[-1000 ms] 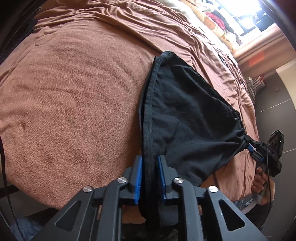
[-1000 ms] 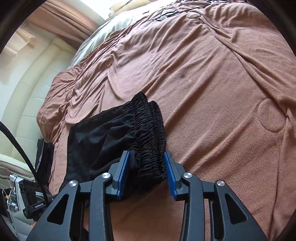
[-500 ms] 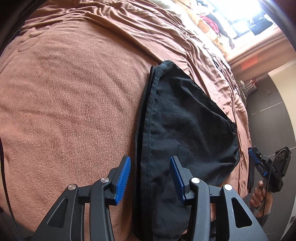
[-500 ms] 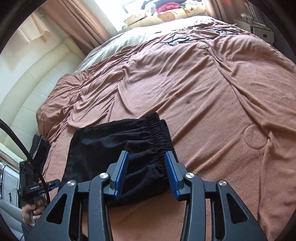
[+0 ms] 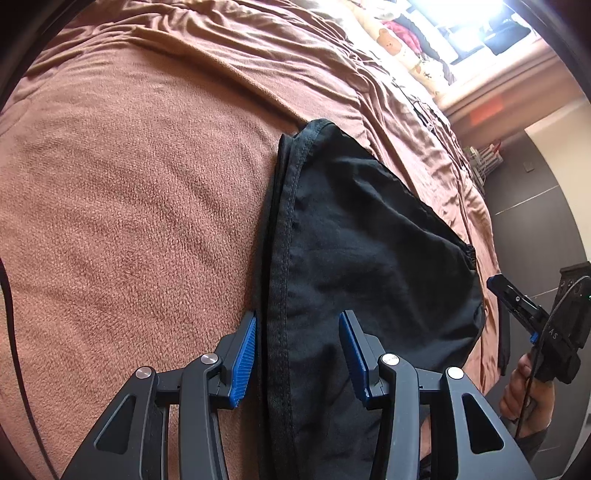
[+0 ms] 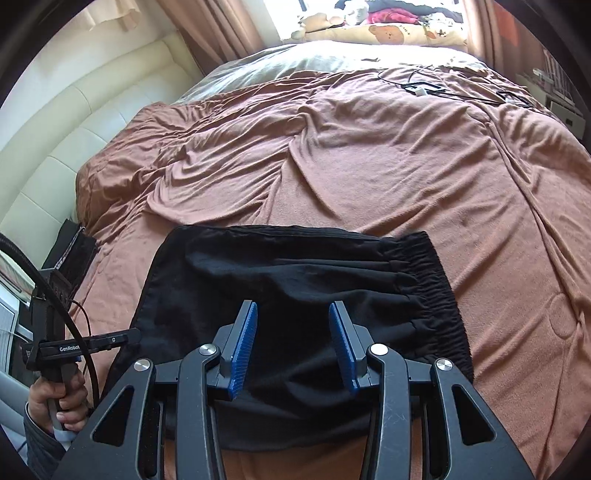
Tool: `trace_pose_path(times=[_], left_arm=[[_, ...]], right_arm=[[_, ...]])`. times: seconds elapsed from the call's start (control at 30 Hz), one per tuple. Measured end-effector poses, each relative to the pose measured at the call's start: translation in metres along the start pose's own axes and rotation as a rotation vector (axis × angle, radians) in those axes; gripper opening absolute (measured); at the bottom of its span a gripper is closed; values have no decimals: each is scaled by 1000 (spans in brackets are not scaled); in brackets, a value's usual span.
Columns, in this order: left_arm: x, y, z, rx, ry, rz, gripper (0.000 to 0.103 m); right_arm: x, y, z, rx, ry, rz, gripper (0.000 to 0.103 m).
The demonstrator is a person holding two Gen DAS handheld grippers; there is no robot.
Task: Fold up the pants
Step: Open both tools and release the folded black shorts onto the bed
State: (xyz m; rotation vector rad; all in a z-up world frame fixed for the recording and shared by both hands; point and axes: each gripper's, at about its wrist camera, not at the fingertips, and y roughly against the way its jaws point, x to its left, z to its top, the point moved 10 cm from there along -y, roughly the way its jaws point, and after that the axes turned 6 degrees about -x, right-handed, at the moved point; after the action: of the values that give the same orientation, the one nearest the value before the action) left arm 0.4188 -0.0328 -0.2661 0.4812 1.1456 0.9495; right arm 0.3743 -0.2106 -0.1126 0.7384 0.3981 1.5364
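The black pants (image 5: 369, 251) lie folded flat on the brown bed cover (image 5: 129, 184). In the right wrist view the pants (image 6: 295, 280) show their elastic waistband (image 6: 439, 295) at the right. My left gripper (image 5: 297, 343) is open and empty, its jaws straddling the hemmed edge of the pants from above. My right gripper (image 6: 293, 339) is open and empty, above the near middle of the pants. The right gripper also shows in the left wrist view (image 5: 517, 306), off the bed's edge. The left gripper shows in the right wrist view (image 6: 122, 338).
The brown cover (image 6: 369, 155) is wrinkled toward the far side. Cables and a small device (image 6: 421, 88) lie on it near the pillows (image 6: 388, 33). A cream padded headboard (image 6: 66, 122) stands at the left. A dark item (image 6: 70, 251) lies at the bed's left edge.
Both grippers let go of the pants, opened and drew back. The pants now lie flat on the bed.
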Motion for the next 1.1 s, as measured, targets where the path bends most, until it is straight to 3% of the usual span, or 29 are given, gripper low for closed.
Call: trace_pose_path(times=[0.27, 0.4, 0.53, 0.7, 1.1], left_arm=[[7, -4, 10, -23, 29, -10, 47], [10, -4, 14, -39, 19, -7, 47], [8, -6, 17, -34, 16, -22, 47], [7, -6, 28, -42, 38, -41, 47], [17, -1, 36, -66, 76, -32, 47]], right_arm=[[29, -57, 25, 73, 26, -22, 37], [33, -92, 19, 165, 19, -56, 36], [29, -126, 15, 236, 34, -119, 27], [26, -155, 31, 248, 53, -193, 19], [26, -201, 48, 246, 107, -284, 12]])
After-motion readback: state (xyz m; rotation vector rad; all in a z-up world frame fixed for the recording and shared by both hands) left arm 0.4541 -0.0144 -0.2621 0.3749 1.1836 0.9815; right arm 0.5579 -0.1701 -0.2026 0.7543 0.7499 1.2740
